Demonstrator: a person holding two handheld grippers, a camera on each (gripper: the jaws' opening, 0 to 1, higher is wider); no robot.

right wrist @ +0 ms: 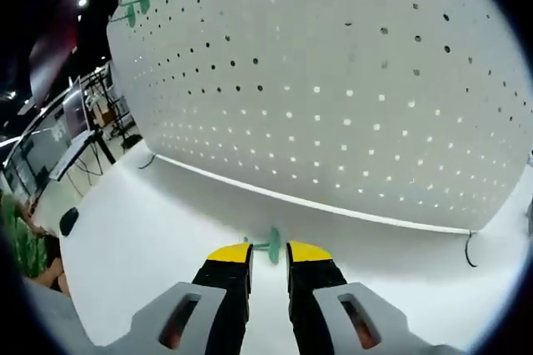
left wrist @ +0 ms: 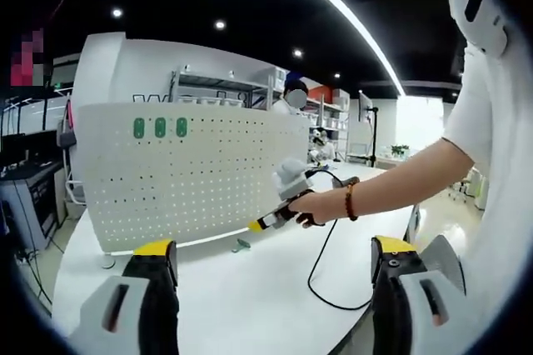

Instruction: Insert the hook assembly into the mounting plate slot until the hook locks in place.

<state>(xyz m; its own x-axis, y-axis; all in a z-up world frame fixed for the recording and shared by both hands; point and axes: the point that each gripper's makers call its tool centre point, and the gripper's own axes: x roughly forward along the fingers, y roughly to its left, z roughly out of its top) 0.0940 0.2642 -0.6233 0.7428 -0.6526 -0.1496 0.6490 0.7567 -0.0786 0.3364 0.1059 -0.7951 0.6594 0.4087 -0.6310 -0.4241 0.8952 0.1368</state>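
While left claw [left wrist: 275, 267] gapes | right claw [right wrist: 268, 257] grips hook [right wrist: 271, 245]; pegboard [right wrist: 350, 80] near

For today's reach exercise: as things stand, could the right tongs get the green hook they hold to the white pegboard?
Probably yes. The right tongs are shut on the green hook, and only bare white table lies between them and the pegboard. The left tongs hang open, well back.

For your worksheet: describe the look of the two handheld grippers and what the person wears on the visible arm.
Both grippers have black jaws capped with yellow tips, set in light grey housings with reddish slots: the left gripper and the right gripper. In the left gripper view, a black cable trails from the right gripper across the white table. The person's arm wears a dark red beaded bracelet and a white short sleeve.
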